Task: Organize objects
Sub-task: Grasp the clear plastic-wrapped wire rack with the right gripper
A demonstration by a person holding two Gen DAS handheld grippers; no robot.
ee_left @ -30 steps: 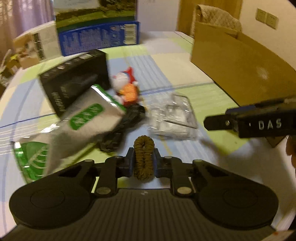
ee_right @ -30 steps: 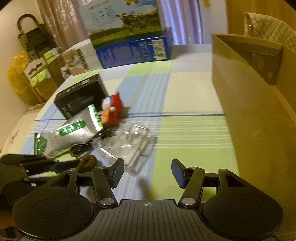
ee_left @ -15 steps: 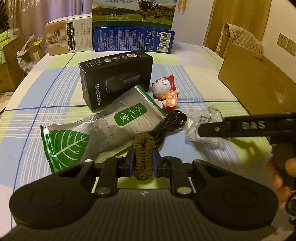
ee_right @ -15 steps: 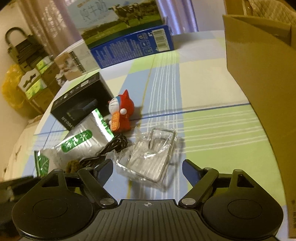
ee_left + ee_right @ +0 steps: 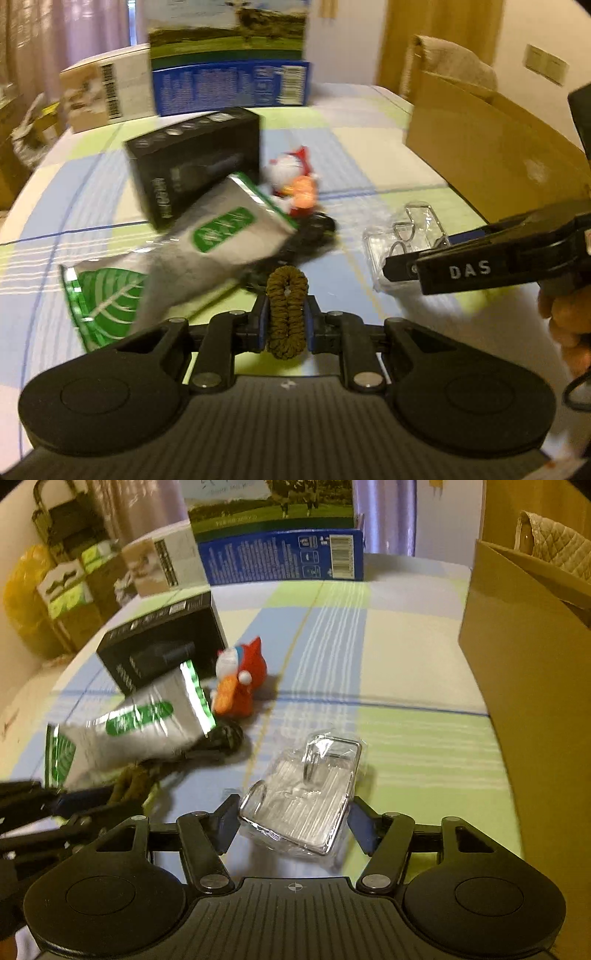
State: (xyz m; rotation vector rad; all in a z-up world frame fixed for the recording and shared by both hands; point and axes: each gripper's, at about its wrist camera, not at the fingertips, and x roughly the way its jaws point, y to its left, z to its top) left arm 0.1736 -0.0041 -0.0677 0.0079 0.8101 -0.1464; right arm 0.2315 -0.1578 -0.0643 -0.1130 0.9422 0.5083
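Observation:
My left gripper (image 5: 287,320) is shut on a brown coiled hair tie (image 5: 287,295), held just above the checked tablecloth. My right gripper (image 5: 293,827) is open, its fingers on either side of a clear plastic packet with metal hooks (image 5: 306,794); touching or not, I cannot tell. That packet (image 5: 408,243) shows beside the right gripper's finger in the left wrist view. A silver-green foil pouch (image 5: 207,258), a black box (image 5: 192,162), a red-and-white cat figurine (image 5: 295,181) and a black cable (image 5: 310,236) lie clustered at centre left.
An open cardboard box (image 5: 491,155) stands on the table's right side. A blue milk carton (image 5: 229,62) and a white box (image 5: 107,92) stand at the far edge. Stacked boxes and a yellow bag (image 5: 22,598) sit beyond the table on the left. A hand (image 5: 565,325) holds the right gripper.
The right gripper has advanced until the clear packet lies between its open fingers. The left gripper, still holding the hair tie, has swung so its view is blurred and turned rightwards.

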